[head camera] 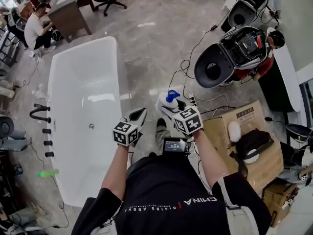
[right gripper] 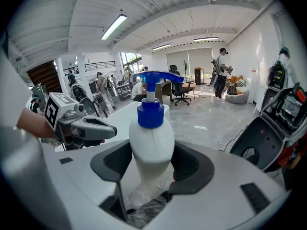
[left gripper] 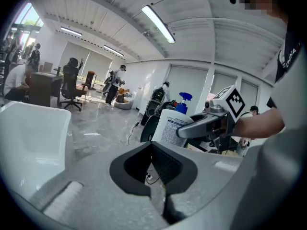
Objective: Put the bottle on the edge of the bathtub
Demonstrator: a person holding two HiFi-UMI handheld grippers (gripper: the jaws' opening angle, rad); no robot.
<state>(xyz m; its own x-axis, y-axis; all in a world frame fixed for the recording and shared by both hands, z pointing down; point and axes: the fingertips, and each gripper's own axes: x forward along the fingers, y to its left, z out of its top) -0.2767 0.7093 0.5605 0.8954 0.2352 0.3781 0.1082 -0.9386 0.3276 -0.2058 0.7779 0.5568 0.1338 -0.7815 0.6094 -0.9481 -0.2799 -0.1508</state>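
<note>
A white pump bottle (head camera: 167,103) with a blue cap sits upright between the jaws of my right gripper (head camera: 168,107), which is shut on its body. The right gripper view shows the bottle (right gripper: 151,143) filling the gap between the black pads. The long white bathtub (head camera: 122,72) lies to the left, and both grippers hover over the floor just beyond its right rim. Beside that rim, my left gripper (head camera: 139,116) is shut with nothing in it. In the left gripper view the held bottle (left gripper: 168,128) and right gripper (left gripper: 204,124) show to the right, the tub (left gripper: 33,133) to the left.
A black tap (head camera: 40,112) stands on the floor left of the tub. Cables (head camera: 188,77) trail across the marble floor ahead. Round black machines (head camera: 230,58) stand at the right. A cardboard box (head camera: 242,146) stands close on my right. A person (head camera: 36,31) sits at the far left.
</note>
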